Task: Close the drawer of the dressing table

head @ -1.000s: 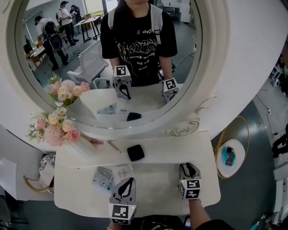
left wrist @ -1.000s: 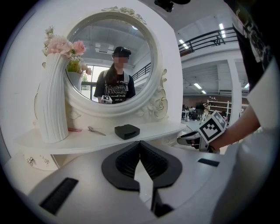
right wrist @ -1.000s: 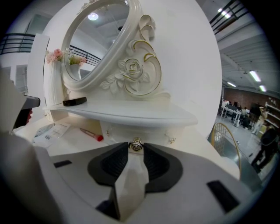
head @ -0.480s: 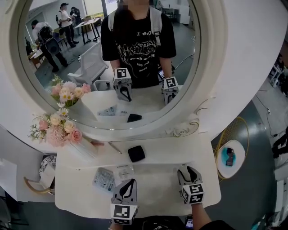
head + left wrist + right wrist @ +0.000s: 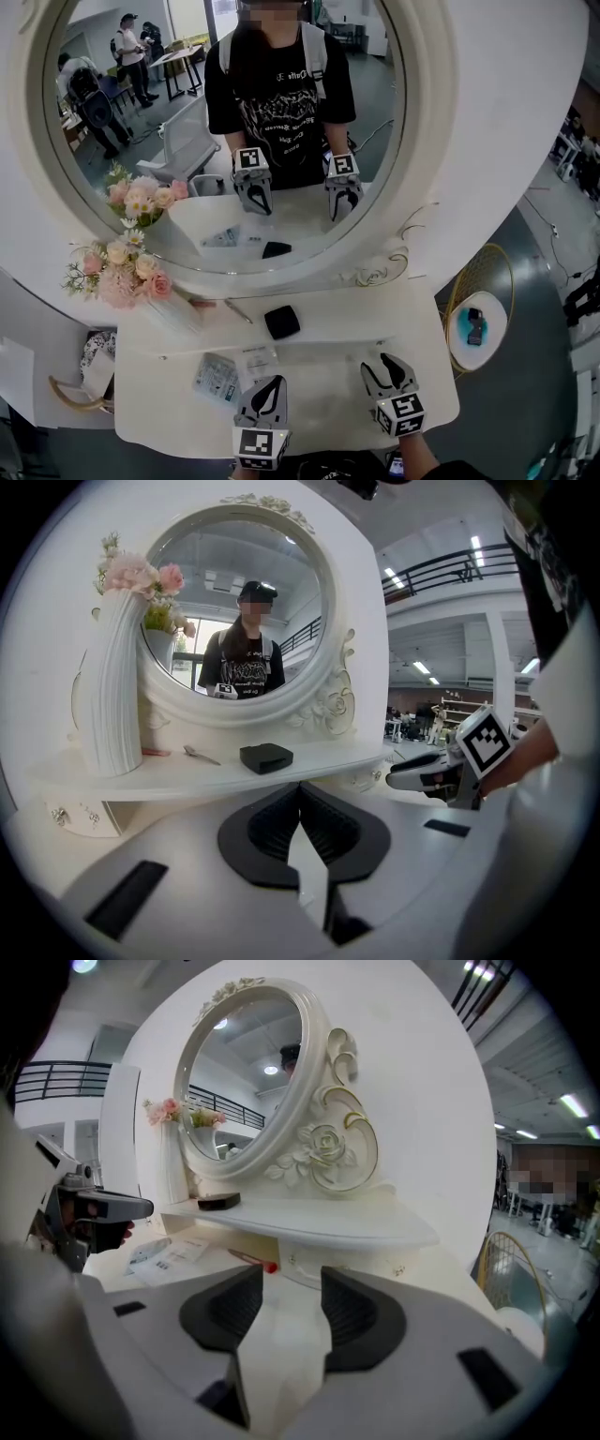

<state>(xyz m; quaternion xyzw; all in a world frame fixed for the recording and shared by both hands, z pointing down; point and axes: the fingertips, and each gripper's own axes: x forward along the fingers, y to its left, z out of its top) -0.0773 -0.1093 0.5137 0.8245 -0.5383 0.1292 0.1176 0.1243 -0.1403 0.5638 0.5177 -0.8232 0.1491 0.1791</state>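
The grey, cube-topped left gripper (image 5: 268, 389) tilts slightly down over the white dressing table (image 5: 319, 412), jaws together, empty. The matching right gripper (image 5: 383, 367), likewise tilted, has just been opening, with nothing between its jaws. The small white drawer (image 5: 342, 1265) looks shut.

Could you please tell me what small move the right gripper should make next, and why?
Probably ease the right gripper a little away from the dressing table. Its jaws have just been opening and nothing stands between them. The drawer front under the shelf appears pushed in, so the closing seems done, though its seam is hard to judge from here.
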